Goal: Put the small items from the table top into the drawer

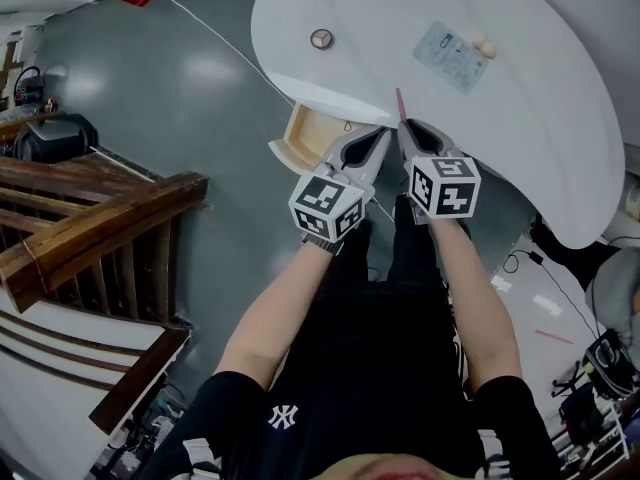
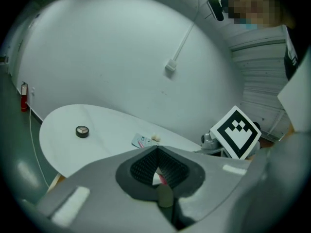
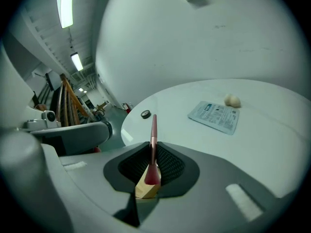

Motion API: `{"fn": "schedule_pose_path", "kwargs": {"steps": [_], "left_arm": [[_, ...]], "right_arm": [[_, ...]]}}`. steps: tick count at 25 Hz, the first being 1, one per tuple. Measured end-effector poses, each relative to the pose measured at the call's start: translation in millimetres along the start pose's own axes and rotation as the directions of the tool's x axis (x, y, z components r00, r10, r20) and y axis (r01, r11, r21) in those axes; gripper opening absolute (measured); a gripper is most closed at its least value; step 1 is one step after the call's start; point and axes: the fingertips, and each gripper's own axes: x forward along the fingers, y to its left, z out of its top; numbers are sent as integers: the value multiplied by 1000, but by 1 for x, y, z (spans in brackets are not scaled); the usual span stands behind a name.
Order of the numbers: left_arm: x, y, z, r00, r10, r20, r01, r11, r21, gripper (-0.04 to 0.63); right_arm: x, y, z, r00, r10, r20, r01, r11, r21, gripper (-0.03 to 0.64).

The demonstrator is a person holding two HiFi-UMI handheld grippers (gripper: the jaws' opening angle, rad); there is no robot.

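Claw on right (image 3: 152, 148) pinching slim pink brush (image 3: 154, 130), left claw (image 2: 156, 149) pressed together

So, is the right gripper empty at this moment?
No, the right gripper is shut on a slim pink makeup brush, whose handle sticks out beyond the gripper's tips.

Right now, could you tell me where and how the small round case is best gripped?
Probably across its rim, coming down from above: the small round case lies flat on the table as a low disc with bare surface all around it, so the jaws can straddle its sides.
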Motion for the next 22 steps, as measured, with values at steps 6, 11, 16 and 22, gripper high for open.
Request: {"fn": "schedule_pose_path", "kwargs": {"steps": [6, 11, 16, 22], "left_arm": [[-40, 36, -5, 997, 72, 31, -72, 997, -25, 0], [-68, 62, -12, 990, 131, 55, -128, 990, -51, 0], [-90, 83, -23, 986, 158, 57, -155, 986, -63, 0], [-102, 97, -40, 985, 167, 48, -163, 983, -81, 0]], "right_arm": [[24, 60, -23, 994, 95, -46, -98, 993, -73, 67], [44, 92, -51, 986, 140, -94, -151, 981, -125, 67], [73, 114, -73, 980, 147, -131, -169, 970, -177, 67], [104, 124, -93, 977, 130, -167, -165, 962, -219, 67]]}}
